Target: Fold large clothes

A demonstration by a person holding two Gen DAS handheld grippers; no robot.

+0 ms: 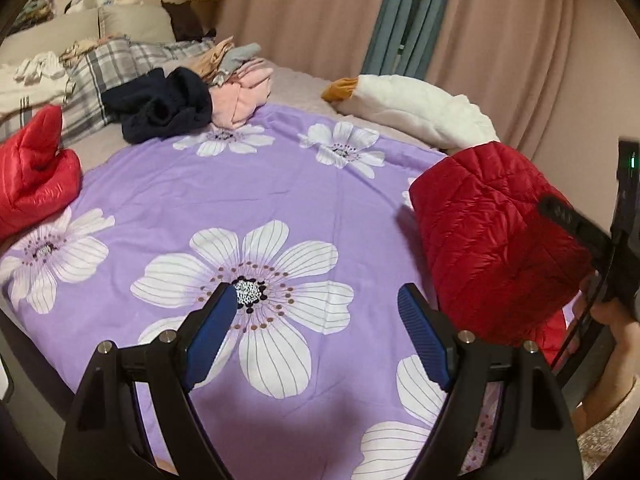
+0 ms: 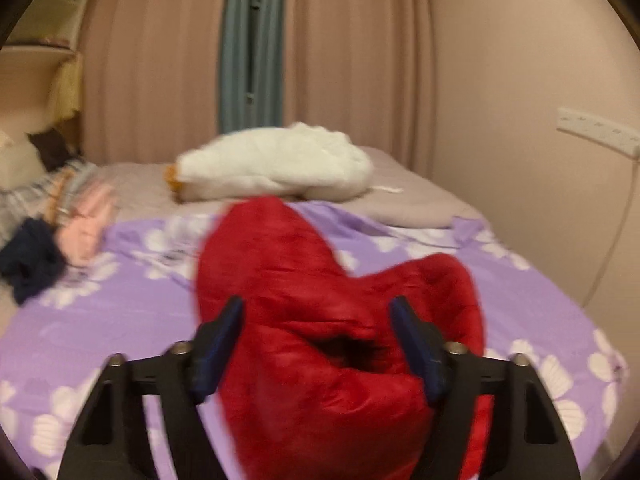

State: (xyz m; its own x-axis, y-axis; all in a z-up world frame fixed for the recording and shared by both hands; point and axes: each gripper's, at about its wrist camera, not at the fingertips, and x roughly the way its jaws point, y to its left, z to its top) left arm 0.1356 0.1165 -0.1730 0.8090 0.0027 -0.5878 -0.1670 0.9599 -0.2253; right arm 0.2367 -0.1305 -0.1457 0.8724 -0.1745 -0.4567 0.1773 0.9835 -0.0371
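Step in hand looks like carrying the red puffer jacket (image 2: 328,320) onto the purple floral sheet (image 1: 192,184) to spread it: keep it bunched and lifted clear. The right gripper (image 2: 316,344) straddles the jacket; blur hides whether its pads bite. The left gripper (image 1: 316,336) hangs released over the sheet, jacket off to its right.

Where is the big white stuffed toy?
The white stuffed toy lies at the far side of the bed by the pink curtain, just past the purple flowered sheet, behind the red jacket.
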